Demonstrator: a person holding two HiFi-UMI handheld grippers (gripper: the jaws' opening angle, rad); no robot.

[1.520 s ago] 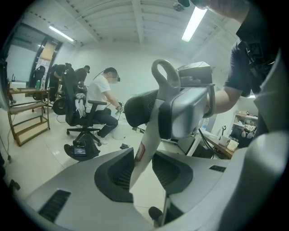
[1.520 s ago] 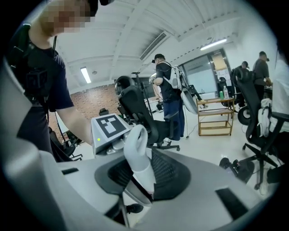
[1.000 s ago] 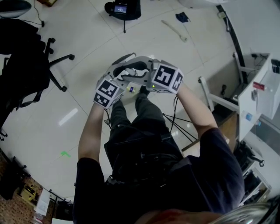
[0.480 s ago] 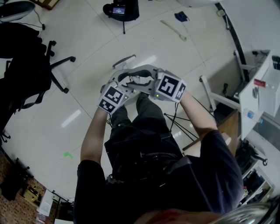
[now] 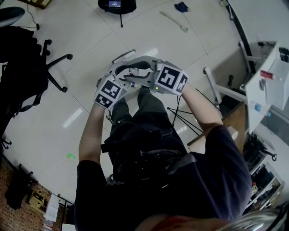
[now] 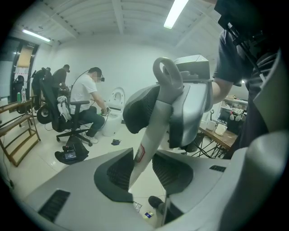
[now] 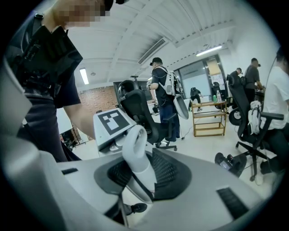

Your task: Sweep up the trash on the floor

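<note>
Left gripper view: the left tongs are closed on a long pale handle. The handle goes up between the two dark pads and leans to the right. It has a ring at its top end and a small label with a red edge lower down. Far below the tongs is the shiny white floor. Two little bits of trash lie there, just beside a dark shoe. Further back, a person in a white shirt sits on a chair.

Right gripper view: the right tongs are closed on a white handle. It also ends in a ring, which sticks up above the pads. Under the tongs I see the tip of a shoe on the floor. Behind, a black office chair stands near a person with a backpack.

Head view: the person stands and holds both tongs out in front, close together, above their legs. The hands and tongs cover the floor just under them, so I cannot see the bits of trash here. A black chair with wheels stands well off to the left. At the top, a long white thing lies on the floor, with a small dark blue thing near it. A white table is on the right side.
</note>
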